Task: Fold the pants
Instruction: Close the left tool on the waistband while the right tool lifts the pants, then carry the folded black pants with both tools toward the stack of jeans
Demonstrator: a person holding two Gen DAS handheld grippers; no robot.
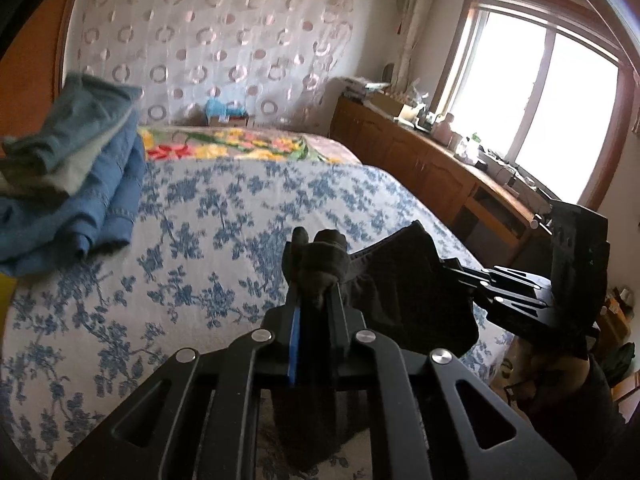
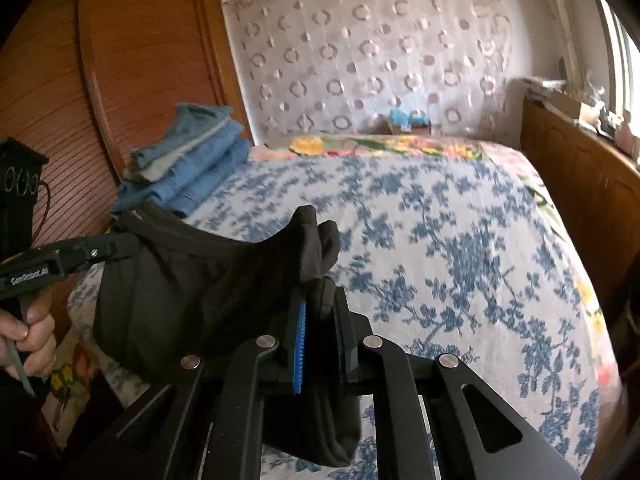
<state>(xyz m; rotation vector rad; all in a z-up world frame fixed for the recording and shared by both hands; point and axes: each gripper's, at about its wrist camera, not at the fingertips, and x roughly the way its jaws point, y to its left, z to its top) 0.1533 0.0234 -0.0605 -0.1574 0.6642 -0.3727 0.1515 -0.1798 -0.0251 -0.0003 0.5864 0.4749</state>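
Pants [image 1: 404, 276] hang above the bed's [image 1: 200, 240] near edge, waistband pinched between my left tool [image 1: 316, 276] and right tool [image 2: 320, 276] (both clamped on bunched cloth); thin bites could slip, dumping them crooked.

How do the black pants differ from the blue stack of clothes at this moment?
The black pants hang in the air, pinched at both ends by the left tongs and right tongs; the blue stack rests on the bed, untouched. The pants are one dark, loose, sagging piece; the stack is several folded layers in blue and grey. Both are soft clothing.
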